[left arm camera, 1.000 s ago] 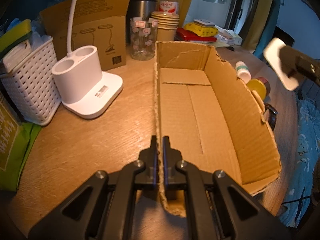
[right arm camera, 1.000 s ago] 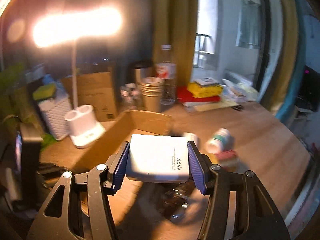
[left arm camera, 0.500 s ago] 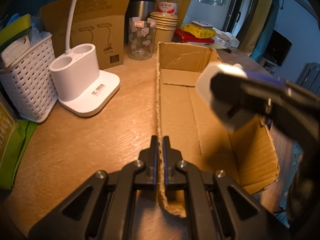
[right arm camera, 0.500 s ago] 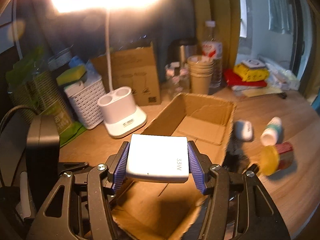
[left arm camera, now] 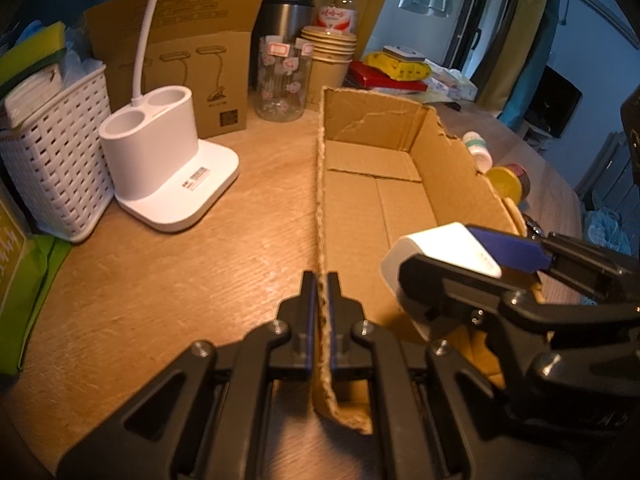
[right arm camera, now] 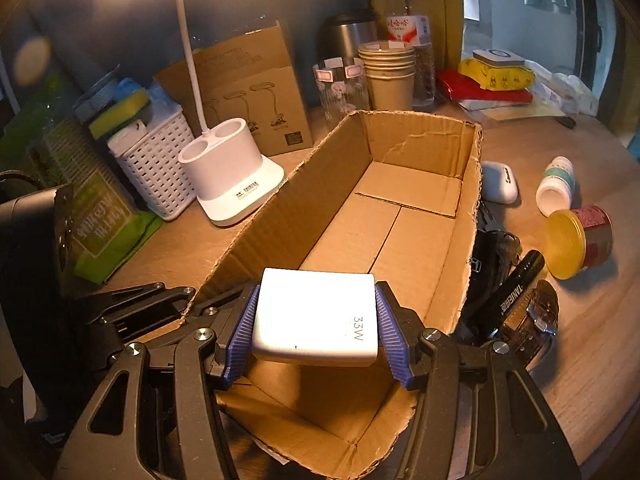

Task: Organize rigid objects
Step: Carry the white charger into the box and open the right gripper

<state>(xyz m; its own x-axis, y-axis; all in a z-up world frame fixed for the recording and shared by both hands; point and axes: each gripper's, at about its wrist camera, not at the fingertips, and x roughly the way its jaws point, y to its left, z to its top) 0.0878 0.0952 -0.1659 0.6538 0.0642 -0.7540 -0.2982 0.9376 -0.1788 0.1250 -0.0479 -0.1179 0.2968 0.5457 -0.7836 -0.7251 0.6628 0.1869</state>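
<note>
A: How far along is the tidying?

B: Barely started, I'd judge. The cardboard box (right arm camera: 400, 216) on the bench (left arm camera: 168, 280) shows a bare floor, nothing in it. The first item, a white charger (right arm camera: 316, 316) marked 33W, is only now over the near end of the box, clenched between the pads of the right hand-held gripper (right arm camera: 316, 330).

A: And what's left outside?

B: On the bench to the right of the box: a white pill bottle (right arm camera: 556, 184), a yellow-lidded jar (right arm camera: 576, 240) on its side, a small white case (right arm camera: 498, 182), a black flashlight (right arm camera: 516, 288), plus dark items against the box wall (I cannot tell what those are).

A: The other hand?

B: The left hand-held gripper (left arm camera: 319, 292) is pinched tight on the box's near-left wall, steadying it, and angled down toward the bench.

A: And the right one's pose?

B: Tilted steeply downward, reaching in across the right wall. The charger hangs above the floor, not resting on it.
</note>
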